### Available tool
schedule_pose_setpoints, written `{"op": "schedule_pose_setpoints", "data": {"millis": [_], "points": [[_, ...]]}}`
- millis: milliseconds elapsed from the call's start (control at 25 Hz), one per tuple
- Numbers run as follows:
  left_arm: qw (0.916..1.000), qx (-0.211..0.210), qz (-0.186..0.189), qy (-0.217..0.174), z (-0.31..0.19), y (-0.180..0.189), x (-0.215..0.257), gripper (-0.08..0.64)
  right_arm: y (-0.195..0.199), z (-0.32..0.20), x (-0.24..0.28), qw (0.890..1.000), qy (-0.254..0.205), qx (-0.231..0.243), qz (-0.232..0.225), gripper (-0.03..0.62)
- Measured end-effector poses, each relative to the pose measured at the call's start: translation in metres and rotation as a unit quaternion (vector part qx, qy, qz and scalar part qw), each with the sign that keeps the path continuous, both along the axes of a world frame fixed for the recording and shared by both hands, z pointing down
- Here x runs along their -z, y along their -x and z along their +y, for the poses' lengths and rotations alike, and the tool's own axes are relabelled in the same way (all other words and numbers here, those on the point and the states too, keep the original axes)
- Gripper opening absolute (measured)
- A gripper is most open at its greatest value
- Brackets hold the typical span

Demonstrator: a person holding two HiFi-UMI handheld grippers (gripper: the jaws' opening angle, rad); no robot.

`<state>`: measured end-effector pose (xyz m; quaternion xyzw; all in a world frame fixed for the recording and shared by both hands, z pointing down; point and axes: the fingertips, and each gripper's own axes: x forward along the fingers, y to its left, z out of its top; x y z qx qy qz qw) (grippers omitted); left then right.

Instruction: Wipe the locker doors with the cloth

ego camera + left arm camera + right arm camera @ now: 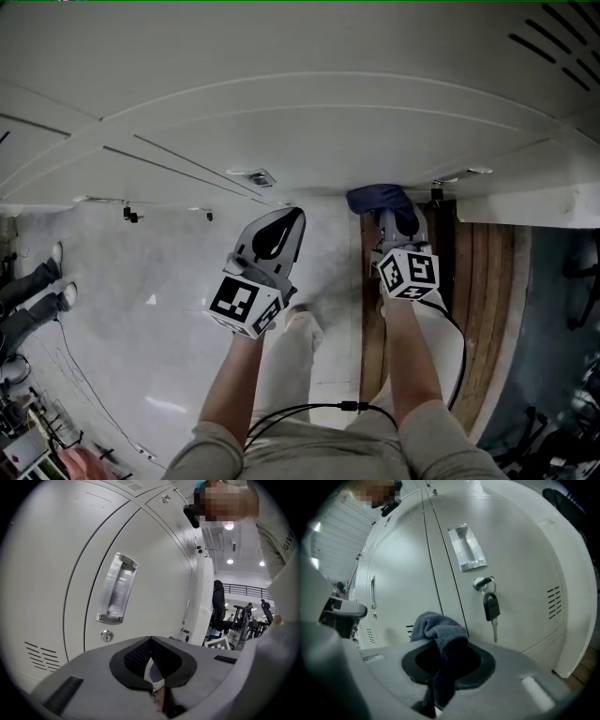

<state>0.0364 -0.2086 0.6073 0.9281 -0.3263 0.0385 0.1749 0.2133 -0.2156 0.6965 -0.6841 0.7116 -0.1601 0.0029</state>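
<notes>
In the head view the white locker doors (281,103) fill the top of the picture. A dark blue cloth (379,199) is bunched at the foot of the lockers, and my right gripper (395,217) is shut on it. In the right gripper view the cloth (437,626) sticks out between the jaws, close to a locker door (515,569) with a recessed handle (466,548) and a key (490,607) hanging in its lock. My left gripper (297,218) is shut with nothing in it. It hangs apart from the door (150,573) that shows in the left gripper view.
The left gripper view shows a recessed metal handle (117,592), a round lock (107,635) and vent slots (41,656) on that door. Pale floor (141,309) lies at the left, a wooden strip (483,281) at the right. A cable (309,410) runs across my arms. Another person's legs (28,291) stand at far left.
</notes>
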Motion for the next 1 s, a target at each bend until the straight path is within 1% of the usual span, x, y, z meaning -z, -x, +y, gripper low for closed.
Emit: {"op": "schedule_pose_setpoints", "data": {"millis": [200, 320, 400, 480, 640, 880, 1000], "points": [[1.0, -0.004, -0.005, -0.005, 0.007, 0.004, -0.001, -0.002, -0.001, 0.001, -0.015, 1.0, 0.012, -0.015, -0.013, 0.051], [0.9999, -0.005, -0.008, -0.01, 0.013, 0.011, 0.01, -0.002, 0.0, 0.002, -0.016, 0.999, 0.035, -0.017, -0.013, 0.051], [0.9999, -0.006, -0.008, -0.011, 0.018, 0.014, 0.023, -0.002, 0.001, 0.007, -0.006, 0.999, 0.044, -0.017, -0.015, 0.051], [0.9999, -0.008, -0.008, -0.013, 0.023, 0.018, 0.036, -0.002, 0.002, 0.014, 0.014, 0.999, 0.038, -0.015, -0.019, 0.051], [0.9999, -0.005, 0.0, -0.016, 0.031, 0.028, 0.066, -0.002, 0.009, 0.025, 0.067, 1.0, 0.011, -0.001, -0.022, 0.052], [0.9995, 0.012, 0.012, -0.025, 0.038, 0.045, 0.107, -0.002, 0.021, 0.046, 0.146, 0.999, -0.02, 0.034, 0.006, 0.051], [0.9992, 0.023, 0.02, -0.025, 0.045, 0.055, 0.127, -0.002, 0.031, 0.062, 0.183, 0.998, -0.032, 0.049, 0.013, 0.051]]}}
